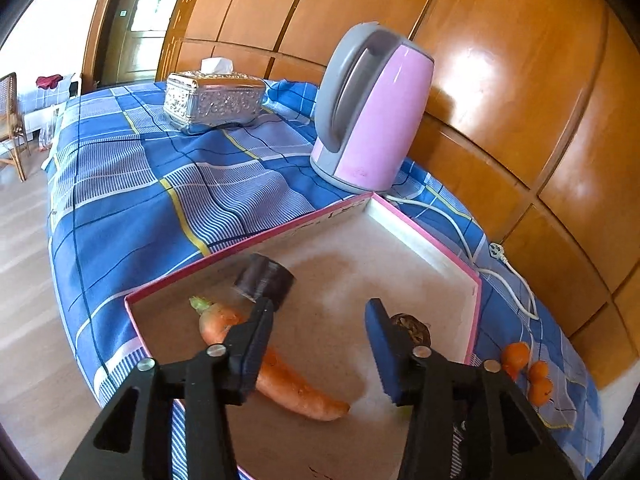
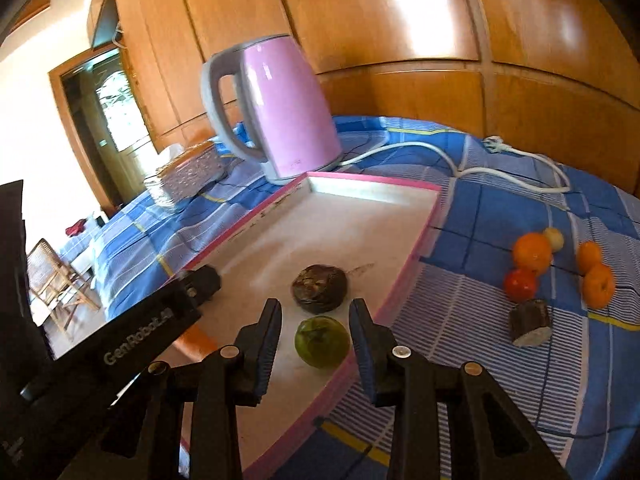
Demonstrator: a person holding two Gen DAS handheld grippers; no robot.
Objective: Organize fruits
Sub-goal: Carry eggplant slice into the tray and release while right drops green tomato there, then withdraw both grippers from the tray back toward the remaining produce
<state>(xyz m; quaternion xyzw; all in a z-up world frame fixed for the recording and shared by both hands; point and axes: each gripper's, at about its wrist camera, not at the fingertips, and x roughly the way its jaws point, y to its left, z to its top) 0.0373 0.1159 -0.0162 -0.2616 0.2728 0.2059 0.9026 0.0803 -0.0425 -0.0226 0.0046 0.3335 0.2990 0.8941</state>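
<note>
With the green fruit [image 2: 322,342] lying in the pink-rimmed tray [image 2: 416,258], apparently untouched between the right gripper [image 2: 315,338]'s parted jaws, draw straight back; the left gripper [image 1: 320,344] hangs open above the carrot [image 1: 276,368].

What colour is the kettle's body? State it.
Pink, with a grey handle and base; the kettle shows best in the right wrist view.
</note>
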